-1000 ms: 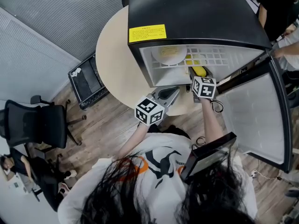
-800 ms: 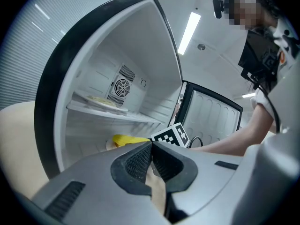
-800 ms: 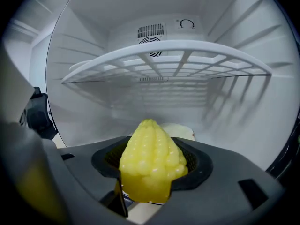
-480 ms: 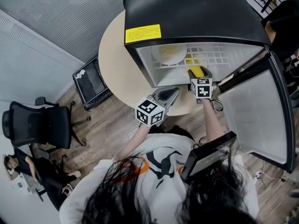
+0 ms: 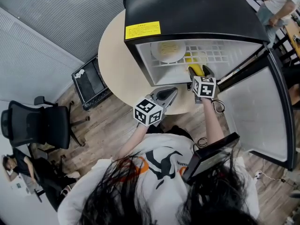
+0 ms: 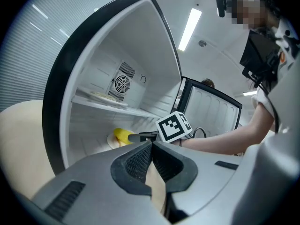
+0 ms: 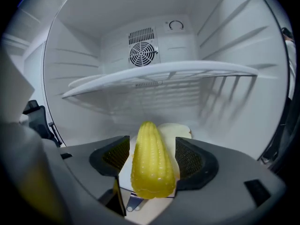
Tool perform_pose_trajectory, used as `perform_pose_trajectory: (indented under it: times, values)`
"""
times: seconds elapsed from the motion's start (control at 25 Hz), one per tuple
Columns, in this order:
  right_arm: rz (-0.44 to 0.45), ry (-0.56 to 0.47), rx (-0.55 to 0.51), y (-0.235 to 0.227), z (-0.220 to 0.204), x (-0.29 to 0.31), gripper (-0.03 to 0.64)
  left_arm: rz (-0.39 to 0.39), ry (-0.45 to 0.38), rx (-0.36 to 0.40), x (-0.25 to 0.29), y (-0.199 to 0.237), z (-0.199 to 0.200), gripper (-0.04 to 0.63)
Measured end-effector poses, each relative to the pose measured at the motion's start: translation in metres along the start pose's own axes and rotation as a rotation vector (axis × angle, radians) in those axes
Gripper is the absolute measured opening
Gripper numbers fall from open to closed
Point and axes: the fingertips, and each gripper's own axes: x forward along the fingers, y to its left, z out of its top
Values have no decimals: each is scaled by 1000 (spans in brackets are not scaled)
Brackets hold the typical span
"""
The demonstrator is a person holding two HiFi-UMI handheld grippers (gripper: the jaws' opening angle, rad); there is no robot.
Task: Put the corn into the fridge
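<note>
Yellow corn [image 7: 152, 161] stands out against the white interior of a fridge [image 5: 197, 13] that is black outside, with a yellow label [image 5: 142, 30] on top. The round bench [image 5: 115, 64] is pale cream and the floor [image 5: 108, 125] is brown wood-grain. The left hand-held gripper [image 5: 174, 91] is grey, and its marker cube [image 5: 148, 111] is patterned in black and white. The chair [image 5: 35, 125] is black, and the shirt [image 5: 159, 168] is white with an orange-and-black print.

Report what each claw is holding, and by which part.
Nothing is gripped. The right claw is opening: the corn lies between its jaws, thick half flanked, neither jaw touching it. The left claw is shut and empty.
</note>
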Motion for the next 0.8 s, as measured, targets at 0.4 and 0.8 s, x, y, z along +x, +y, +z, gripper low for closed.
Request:
perform_pose_trajectory:
  times: [0.4, 0.8]
  values:
    - [66, -109, 63, 26, 27, -59, 293, 12, -35, -10, -5, -2, 8, 9]
    - [160, -209, 161, 58, 33, -125, 293, 25, -102, -12, -14, -26, 23, 9]
